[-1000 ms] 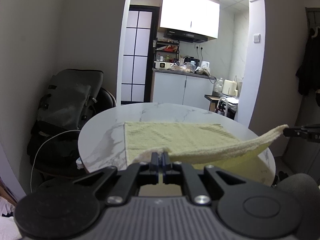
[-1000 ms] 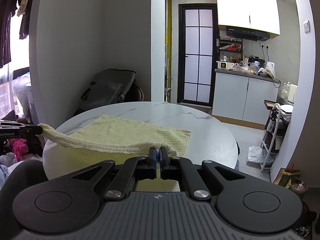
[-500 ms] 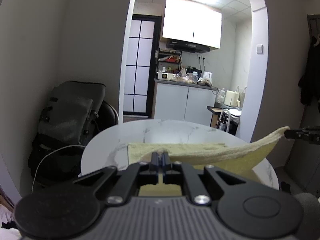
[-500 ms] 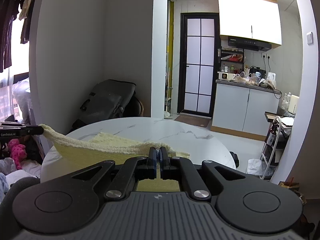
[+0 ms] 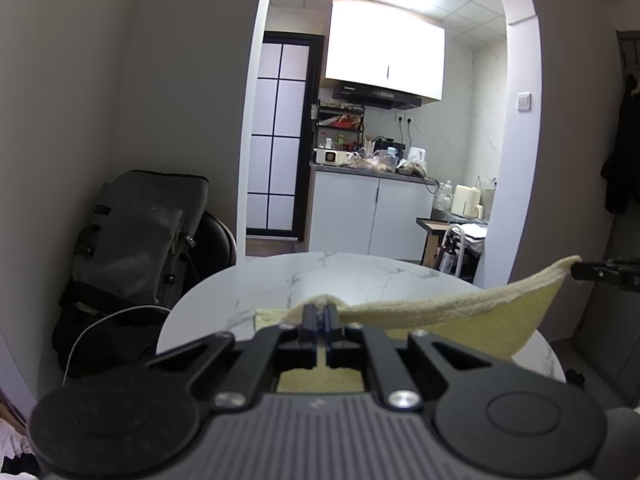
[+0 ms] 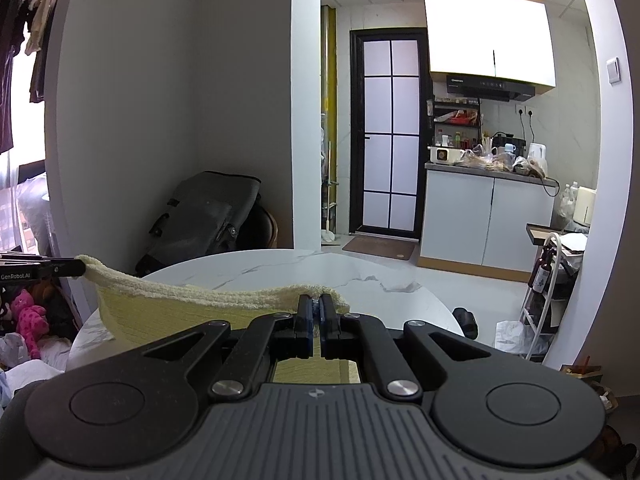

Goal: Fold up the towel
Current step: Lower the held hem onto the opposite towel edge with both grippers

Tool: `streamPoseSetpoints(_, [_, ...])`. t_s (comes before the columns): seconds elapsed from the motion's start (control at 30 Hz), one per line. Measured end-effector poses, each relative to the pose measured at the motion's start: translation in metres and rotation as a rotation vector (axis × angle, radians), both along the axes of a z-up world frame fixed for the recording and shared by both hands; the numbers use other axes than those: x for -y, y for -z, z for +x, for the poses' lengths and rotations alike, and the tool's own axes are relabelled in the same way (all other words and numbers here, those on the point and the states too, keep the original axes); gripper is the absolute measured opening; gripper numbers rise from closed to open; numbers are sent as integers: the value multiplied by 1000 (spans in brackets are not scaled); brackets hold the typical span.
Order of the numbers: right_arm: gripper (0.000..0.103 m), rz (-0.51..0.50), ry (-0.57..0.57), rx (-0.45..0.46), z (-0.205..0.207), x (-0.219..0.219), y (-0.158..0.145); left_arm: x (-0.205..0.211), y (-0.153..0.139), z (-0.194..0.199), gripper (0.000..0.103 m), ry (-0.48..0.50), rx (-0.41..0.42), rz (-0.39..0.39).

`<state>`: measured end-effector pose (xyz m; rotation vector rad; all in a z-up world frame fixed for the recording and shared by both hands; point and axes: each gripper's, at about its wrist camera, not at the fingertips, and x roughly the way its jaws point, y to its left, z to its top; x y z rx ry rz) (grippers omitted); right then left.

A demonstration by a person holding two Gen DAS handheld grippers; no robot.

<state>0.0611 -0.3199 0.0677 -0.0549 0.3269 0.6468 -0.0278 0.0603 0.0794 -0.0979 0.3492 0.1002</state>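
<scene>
Right now I have the left gripper (image 5: pixel 321 312) and the right gripper (image 6: pixel 316 307) each pinched tight on 1 near corner of the yellow towel (image 5: pixel 460 316), its near edge raised above the near edge of the tabletop (image 5: pixel 360 276). My worry is uneven travel: if 1 hand leads toward the far edge, the fold lands skewed, and the thick terry could slip from such a narrow pinch.

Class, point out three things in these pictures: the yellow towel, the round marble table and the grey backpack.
yellow towel (image 5: pixel 460 312), left wrist view, lifted top edge.
round marble table (image 6: pixel 392 280), right wrist view, bare top.
grey backpack (image 5: pixel 140 232), left wrist view, front panel.
</scene>
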Motion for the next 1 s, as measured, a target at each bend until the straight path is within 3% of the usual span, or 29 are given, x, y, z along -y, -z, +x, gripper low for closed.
streamPoseSetpoints(1.0, [4,-13,2,-85,67,-17,31,-17,18,65,4,-13,-66,3])
